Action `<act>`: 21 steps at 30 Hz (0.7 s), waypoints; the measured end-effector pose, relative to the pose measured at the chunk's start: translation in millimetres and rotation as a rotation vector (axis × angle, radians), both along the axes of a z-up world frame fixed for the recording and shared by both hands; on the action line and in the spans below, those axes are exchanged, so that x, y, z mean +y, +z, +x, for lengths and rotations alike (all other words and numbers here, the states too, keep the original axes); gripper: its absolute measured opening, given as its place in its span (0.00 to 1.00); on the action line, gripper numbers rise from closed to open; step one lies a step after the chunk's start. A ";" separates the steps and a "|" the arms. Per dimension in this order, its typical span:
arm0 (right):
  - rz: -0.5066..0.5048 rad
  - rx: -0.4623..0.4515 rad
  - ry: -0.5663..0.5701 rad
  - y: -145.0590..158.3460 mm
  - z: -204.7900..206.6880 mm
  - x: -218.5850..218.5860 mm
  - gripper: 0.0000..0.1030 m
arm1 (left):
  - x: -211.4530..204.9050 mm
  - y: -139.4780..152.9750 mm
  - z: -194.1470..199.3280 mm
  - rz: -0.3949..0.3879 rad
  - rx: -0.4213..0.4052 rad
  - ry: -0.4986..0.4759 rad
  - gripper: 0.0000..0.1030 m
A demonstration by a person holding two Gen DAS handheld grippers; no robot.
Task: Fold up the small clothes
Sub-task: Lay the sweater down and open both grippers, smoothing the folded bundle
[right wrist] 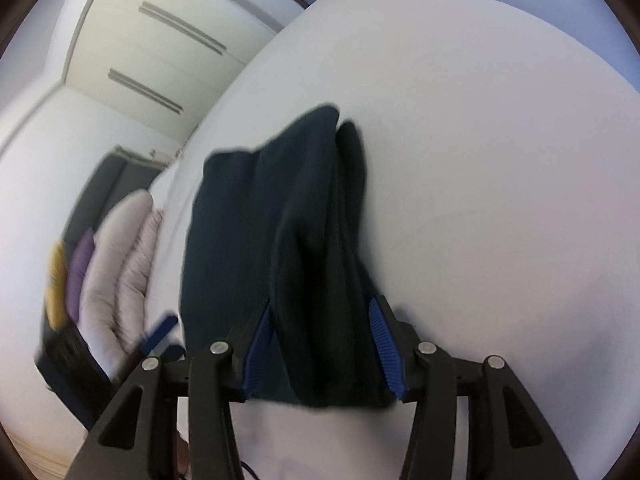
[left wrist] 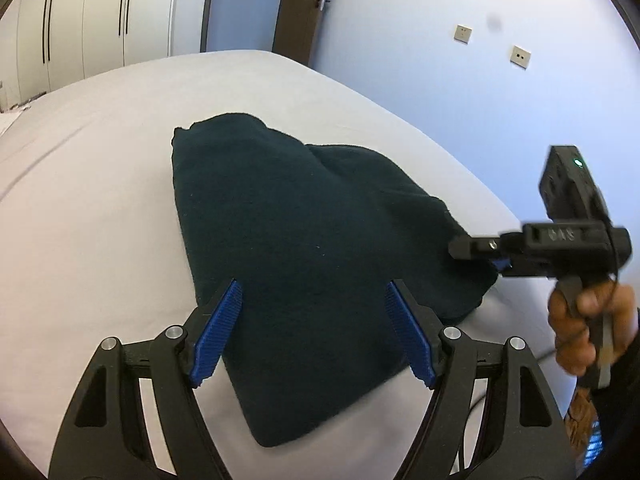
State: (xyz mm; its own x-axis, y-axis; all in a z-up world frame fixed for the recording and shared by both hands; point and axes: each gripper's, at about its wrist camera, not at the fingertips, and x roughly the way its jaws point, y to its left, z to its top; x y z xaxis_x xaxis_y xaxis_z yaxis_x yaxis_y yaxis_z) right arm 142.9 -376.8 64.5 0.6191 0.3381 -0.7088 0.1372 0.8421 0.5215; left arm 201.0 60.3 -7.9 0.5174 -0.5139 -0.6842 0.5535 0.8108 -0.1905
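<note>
The dark garment (left wrist: pixel 312 240) lies folded in a thick wedge on the bed (left wrist: pixel 100 184), near the edge that runs along the pale wall (left wrist: pixel 440 100). My left gripper (left wrist: pixel 314 292) hangs over the near end of the garment with its blue pads (left wrist: pixel 220 332) spread wide — cloth shows between them, but neither pad presses on it. My right gripper (right wrist: pixel 324 316) stands at the garment's other end. Seen along its fingers, the jaws are parted and a raised fold of the garment sits between them, right up beside both pads; I cannot tell whether it brushes them, but they do not pinch it. From my left side I see that gripper at the garment's corner, and my right hand (left wrist: pixel 584 328) wrapped around its handle. Beyond the garment, past the far side of the bed, stand white wardrobe doors (left wrist: pixel 92 20).
</note>
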 end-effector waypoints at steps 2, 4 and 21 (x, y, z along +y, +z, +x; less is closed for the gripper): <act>-0.006 -0.022 0.005 -1.1 -7.1 7.0 0.50 | 4.9 -11.9 9.6 0.026 -0.001 -0.012 0.71; -0.040 -0.008 0.014 -7.3 -5.5 11.2 0.29 | 6.2 -25.8 13.4 0.076 0.005 -0.018 0.71; 0.174 -0.029 -0.060 -50.4 -28.8 -26.2 0.10 | 57.1 -67.2 12.3 0.170 0.064 -0.116 0.72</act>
State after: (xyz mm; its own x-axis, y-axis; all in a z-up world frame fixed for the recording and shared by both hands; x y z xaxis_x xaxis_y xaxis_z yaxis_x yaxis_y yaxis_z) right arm 114.1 -403.0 14.1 0.6615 0.4157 -0.6242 0.1674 0.7295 0.6632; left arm 213.3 117.3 -75.0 0.4144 -0.4416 -0.7958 0.6363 0.7657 -0.0936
